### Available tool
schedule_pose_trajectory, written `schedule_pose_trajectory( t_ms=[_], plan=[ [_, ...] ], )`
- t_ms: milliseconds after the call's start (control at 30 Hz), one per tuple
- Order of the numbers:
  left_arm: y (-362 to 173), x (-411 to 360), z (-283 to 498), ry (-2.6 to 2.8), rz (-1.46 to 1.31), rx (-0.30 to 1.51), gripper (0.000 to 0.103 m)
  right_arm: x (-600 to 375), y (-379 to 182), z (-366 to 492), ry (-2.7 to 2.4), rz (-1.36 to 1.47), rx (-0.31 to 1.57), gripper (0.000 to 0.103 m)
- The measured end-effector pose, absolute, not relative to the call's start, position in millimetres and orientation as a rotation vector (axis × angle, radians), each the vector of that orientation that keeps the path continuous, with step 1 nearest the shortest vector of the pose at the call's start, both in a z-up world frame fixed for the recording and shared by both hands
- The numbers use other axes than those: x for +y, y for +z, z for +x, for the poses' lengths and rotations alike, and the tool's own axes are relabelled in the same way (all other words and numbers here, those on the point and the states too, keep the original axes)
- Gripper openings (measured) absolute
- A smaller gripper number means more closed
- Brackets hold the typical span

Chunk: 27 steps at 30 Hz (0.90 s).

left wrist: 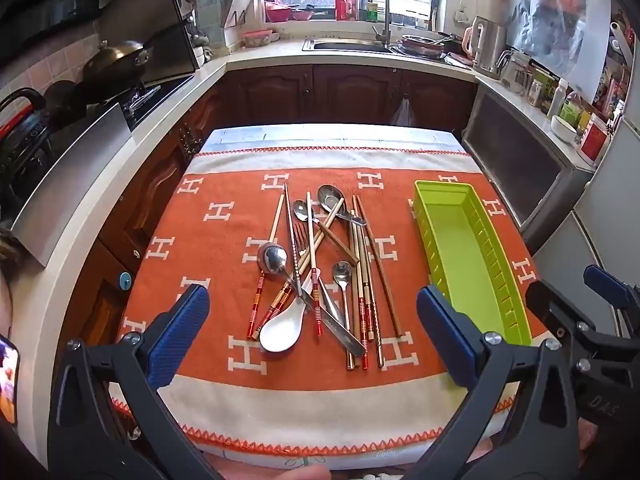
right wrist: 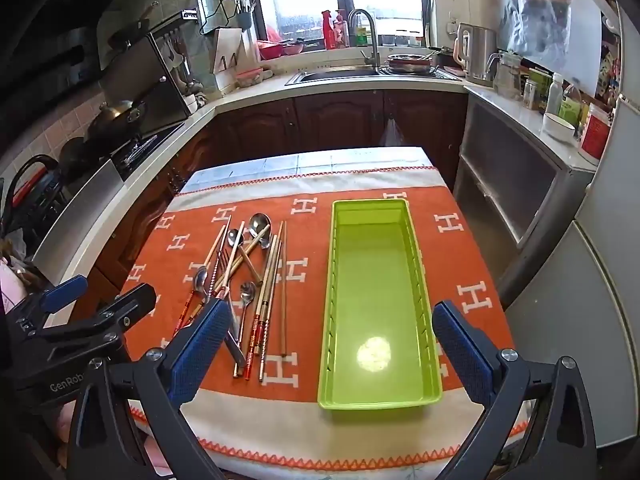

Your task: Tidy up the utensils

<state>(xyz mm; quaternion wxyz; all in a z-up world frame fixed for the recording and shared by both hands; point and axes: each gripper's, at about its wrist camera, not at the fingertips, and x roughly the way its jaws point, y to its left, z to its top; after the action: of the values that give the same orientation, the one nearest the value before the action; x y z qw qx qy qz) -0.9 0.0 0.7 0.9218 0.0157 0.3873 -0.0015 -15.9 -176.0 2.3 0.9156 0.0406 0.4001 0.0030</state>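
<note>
— Utensil pile (left wrist: pixel 320 268)?
— Heaped loose on the orange cloth (left wrist: pixel 216 248), just left of the green tray (left wrist: pixel 440 196). Tangled: chopsticks (left wrist: pixel 370 264) crossing metal spoons (left wrist: pixel 273 258), a white ceramic spoon (left wrist: pixel 282 330) at the near edge of the heap, a fork (left wrist: pixel 302 236) partly buried under the sticks. Several chopsticks lying roughly parallel to the tray's long side, nearest to it but apart from it.

— Tray contents?
— Bare green floor (right wrist: pixel 376 300) with one bright glare spot. Slotted wall on the side away from the pile. Tray set lengthwise, running from the cloth's near border toward its far border.

— Left gripper (left wrist: pixel 312 344)?
— Poised over the near end of the pile, left of the tray. Blue pads (left wrist: pixel 180 332) spread wide, nothing between them, no contact with any utensil.

— Right gripper (right wrist: pixel 332 356)?
— Poised over the tray's near end. Pads (right wrist: pixel 200 348) likewise spread wide, straddling the tray's width, holding nothing. Left pad overlapping the pile's near tips in the right wrist view; touching or not, cannot tell.

— Beyond the tray?
— Cloth draped over a small table (left wrist: pixel 328 134). Dark wood cabinets (left wrist: pixel 348 92) behind, then a sink (left wrist: pixel 348 45) with faucet (left wrist: pixel 382 8) under a window. Wok (left wrist: pixel 116 58) on the stove far left of the tray; kettle (left wrist: pixel 486 42) and bottles on the counter to its right.
</note>
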Motion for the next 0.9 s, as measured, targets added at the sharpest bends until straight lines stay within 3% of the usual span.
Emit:
schedule_pose_trajectory(
  t_ms=[333, 900],
  plan=[
    [-10.7, 1.0, 12.3, -0.023, 0.004, 0.889, 0.102, -177.3, 3.0, -16.9, -0.019, 0.097, 0.827, 0.102],
    [-6.4, -5.2, 8.8, -0.056, -0.007, 0.873, 0.1, -184.1, -3.7, -15.5, -0.06, 0.105, 0.843, 0.102]
  ],
)
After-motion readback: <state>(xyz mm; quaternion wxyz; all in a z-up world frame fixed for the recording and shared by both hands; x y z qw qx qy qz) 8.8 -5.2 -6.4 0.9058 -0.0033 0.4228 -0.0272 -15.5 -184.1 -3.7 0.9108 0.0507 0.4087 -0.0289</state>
